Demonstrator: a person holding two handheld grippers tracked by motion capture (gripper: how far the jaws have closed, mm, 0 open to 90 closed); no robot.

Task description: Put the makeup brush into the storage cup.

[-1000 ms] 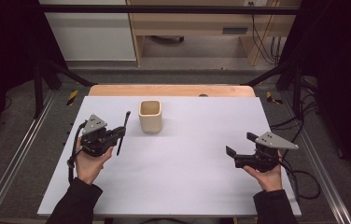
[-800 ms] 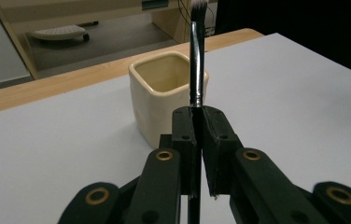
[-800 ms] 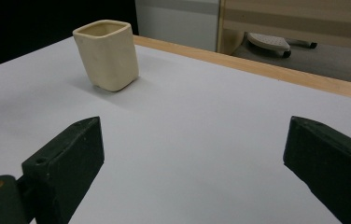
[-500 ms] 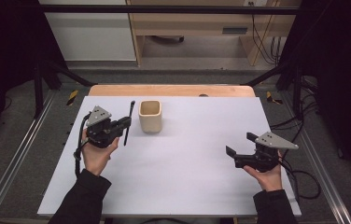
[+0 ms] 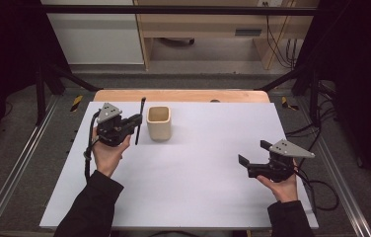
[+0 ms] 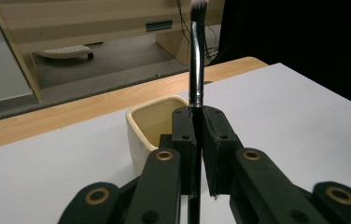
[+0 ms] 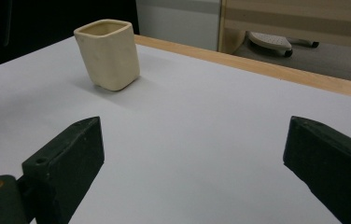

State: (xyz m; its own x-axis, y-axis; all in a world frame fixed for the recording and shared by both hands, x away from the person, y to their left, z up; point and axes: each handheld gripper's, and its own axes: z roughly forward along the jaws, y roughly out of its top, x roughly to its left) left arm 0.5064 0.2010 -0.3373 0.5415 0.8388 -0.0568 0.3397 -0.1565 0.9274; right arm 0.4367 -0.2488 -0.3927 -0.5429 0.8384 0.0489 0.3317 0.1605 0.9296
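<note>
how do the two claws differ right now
The left claw is shut on a thin black brush; the right claw is open and holds nothing. The left claw is close beside the cream cup at the far side of the white table; the right claw is well away from the cup, nearer the table's right edge. Both are black, hand-held, and carry a grey plate on top.

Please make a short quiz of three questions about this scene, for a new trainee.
1. True or false: the left gripper is shut on the brush.
2. Where is the cup relative to the brush in the high view? A) to its right B) to its left C) under the right gripper
3. Fill in: the right gripper's jaws stand ____ above the white table.

Key: 1 true; 2 A; 3 open.
</note>
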